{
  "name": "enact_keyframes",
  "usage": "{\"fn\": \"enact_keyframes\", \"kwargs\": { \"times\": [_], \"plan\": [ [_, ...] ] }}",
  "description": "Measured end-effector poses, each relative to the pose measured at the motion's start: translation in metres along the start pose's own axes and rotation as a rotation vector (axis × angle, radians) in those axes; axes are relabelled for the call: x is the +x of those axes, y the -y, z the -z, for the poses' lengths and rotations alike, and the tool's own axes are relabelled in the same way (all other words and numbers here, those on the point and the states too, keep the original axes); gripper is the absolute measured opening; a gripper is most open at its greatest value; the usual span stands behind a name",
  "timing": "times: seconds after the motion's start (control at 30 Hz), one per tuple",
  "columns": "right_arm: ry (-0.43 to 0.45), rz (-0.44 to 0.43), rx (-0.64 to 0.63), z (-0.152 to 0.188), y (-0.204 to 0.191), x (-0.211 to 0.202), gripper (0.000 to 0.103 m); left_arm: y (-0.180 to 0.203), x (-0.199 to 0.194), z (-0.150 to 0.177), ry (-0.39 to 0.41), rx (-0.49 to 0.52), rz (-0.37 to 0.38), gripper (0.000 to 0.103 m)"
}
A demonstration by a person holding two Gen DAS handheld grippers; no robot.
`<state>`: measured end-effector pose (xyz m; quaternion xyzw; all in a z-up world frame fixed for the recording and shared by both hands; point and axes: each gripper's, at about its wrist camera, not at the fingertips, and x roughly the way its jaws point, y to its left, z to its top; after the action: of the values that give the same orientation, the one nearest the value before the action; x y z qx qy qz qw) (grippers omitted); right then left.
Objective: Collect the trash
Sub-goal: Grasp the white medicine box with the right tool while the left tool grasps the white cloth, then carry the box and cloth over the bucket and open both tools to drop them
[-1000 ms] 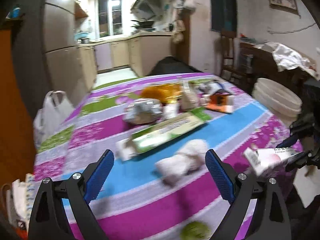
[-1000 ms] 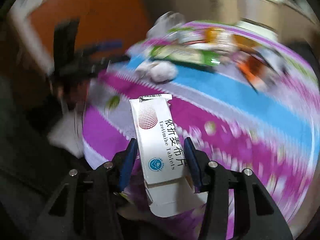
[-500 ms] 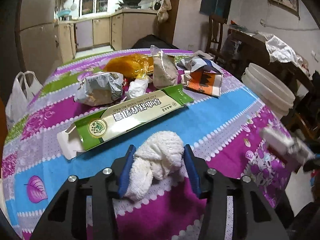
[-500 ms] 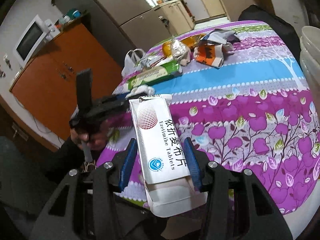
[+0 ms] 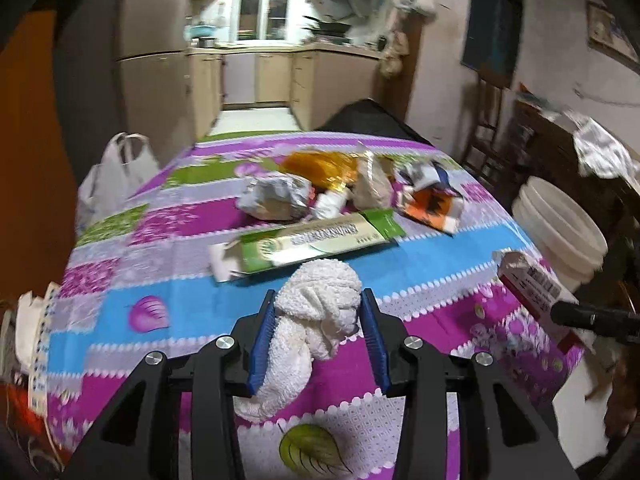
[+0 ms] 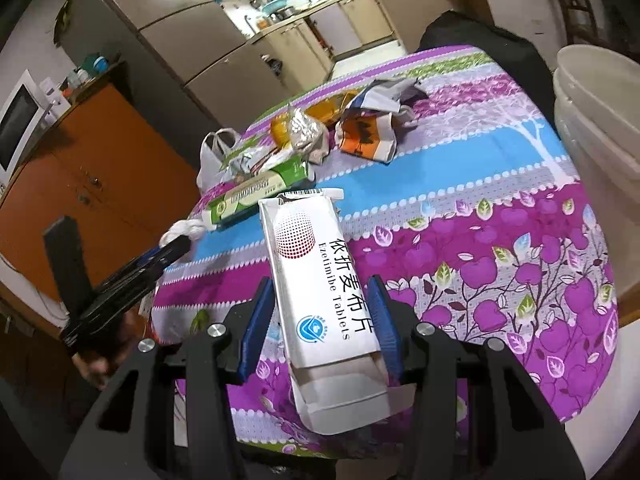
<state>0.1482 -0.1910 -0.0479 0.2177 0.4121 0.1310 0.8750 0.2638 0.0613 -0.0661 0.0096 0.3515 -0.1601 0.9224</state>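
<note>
Nearest the left camera, the left gripper (image 5: 318, 334) has just been closing, and its blue pads now press on both sides of a crumpled white towel wad (image 5: 316, 312), whose long axis runs back along the fingers toward the camera, its tail drooping between them over the near edge of the flowered tablecloth (image 5: 168, 280). The right gripper (image 6: 320, 320) is clamped partway closed on a white tablet box (image 6: 316, 276), its long side lying along the fingers and its open flap end toward the camera. Both hands thus seem loaded, so the next move probably depends on where the trash goes: the white bucket (image 6: 596, 120) stands just off the table's edge, nearer the right gripper. It looks a likely bin, though I cannot confirm that. Farther across the cloth, the long green carton (image 5: 308, 242) lies crosswise just past the towel, with crumpled wrappers (image 5: 276, 196) and an orange packet (image 5: 432, 204) beyond it.
</note>
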Motion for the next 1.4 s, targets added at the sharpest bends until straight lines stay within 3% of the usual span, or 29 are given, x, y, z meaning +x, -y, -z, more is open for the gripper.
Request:
{"fn": "enact_keyframes", "kwargs": {
  "times": [0.4,0.77,1.1,1.4],
  "plan": [
    [0.060,0.065,0.015,0.008,-0.010,-0.019,0.046,0.033,-0.014,-0.016,0.025,0.001,-0.206,0.042],
    [0.078,0.085,-0.021,0.010,-0.018,-0.021,0.046,0.057,-0.014,-0.019,0.070,0.068,-0.300,0.042],
    [0.061,0.088,-0.030,0.014,-0.020,-0.013,0.046,0.064,-0.009,-0.019,0.081,0.098,-0.322,0.042],
    [0.122,0.137,-0.072,0.000,-0.018,-0.029,0.046,0.080,-0.003,-0.031,0.103,0.127,-0.298,0.042]
  ]
}}
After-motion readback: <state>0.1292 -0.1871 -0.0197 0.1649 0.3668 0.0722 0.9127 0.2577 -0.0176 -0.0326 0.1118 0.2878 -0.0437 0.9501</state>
